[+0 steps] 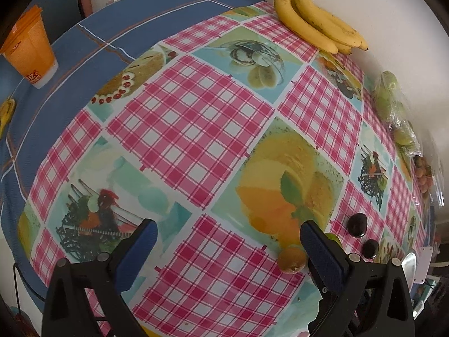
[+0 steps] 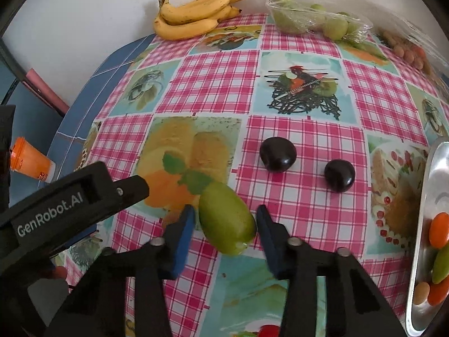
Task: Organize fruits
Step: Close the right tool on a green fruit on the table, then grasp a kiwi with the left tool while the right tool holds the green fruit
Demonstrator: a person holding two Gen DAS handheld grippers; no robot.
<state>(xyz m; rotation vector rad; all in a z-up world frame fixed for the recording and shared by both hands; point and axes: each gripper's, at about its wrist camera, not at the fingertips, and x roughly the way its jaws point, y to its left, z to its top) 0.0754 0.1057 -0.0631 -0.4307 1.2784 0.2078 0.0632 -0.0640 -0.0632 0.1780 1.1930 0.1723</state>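
**A:** What is your right gripper (image 2: 226, 219) doing?

**B:** Its jaws are spread, one on each side of the green fruit (image 2: 226, 221) lying on the surface (image 2: 303, 205); no pad visibly touches it. Two dark plums (image 2: 277, 154) lie beyond, a metal tray (image 2: 429, 196) to the right.

**A:** And your left gripper (image 1: 227, 238)?

**B:** Released, holding nothing. A small orange-brown fruit (image 1: 291, 259) sits just beside its right finger.

The right gripper (image 2: 226, 226) has its fingers (image 2: 183, 236) wide apart around a green fruit (image 2: 226, 221) on the bench (image 2: 308, 205). Two dark plums (image 2: 277, 154) sit just past it.
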